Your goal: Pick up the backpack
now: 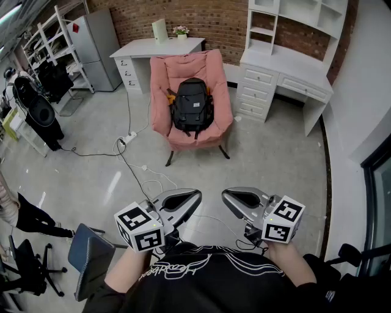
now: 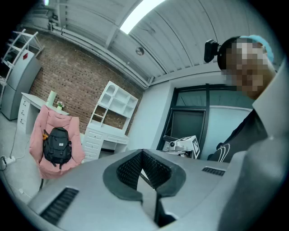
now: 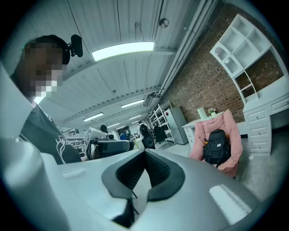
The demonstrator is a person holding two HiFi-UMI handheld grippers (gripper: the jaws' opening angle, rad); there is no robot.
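A grey floor [image 1: 287, 165] is bounded at 12 o'clock by a brick wall [image 1: 214, 18]. A black backpack [image 1: 191, 105] is propped upright in a pink chair [image 1: 221, 104] there. The left gripper [image 1: 197, 194] and right gripper [image 1: 225, 195] are held pressed together, empty.

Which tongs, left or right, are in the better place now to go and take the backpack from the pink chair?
Left, but only slightly. Both the left tongs and the right tongs are shut, empty and far from the backpack; the left seem more directly in line with it.
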